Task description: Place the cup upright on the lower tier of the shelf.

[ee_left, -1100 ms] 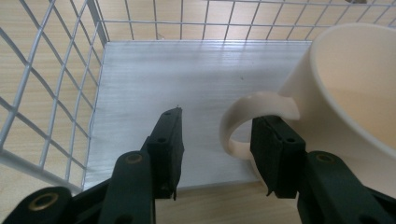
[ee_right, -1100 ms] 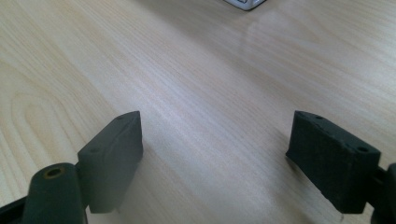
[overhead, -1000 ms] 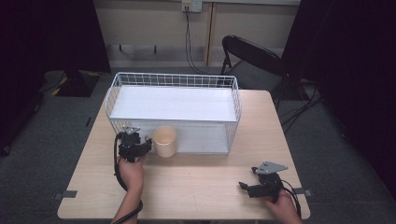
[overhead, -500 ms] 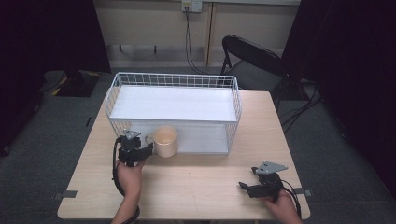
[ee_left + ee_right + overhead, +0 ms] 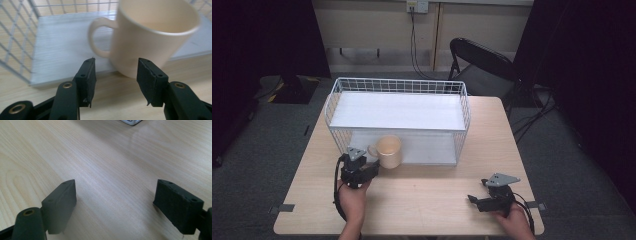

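Backed off, left hand-held gripper gapes just before cream mug.

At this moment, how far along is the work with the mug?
Done: the mug stands upright at the wire basket's open front. In hand: the left gripper is open just short of the mug, not gripping. The right gripper is open over bare table. Left: probably grasping and moving the mug.

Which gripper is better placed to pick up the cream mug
Left. The left gripper sits open right at the cream ceramic mug, beside its handle; the right gripper rests far off across the wooden table.
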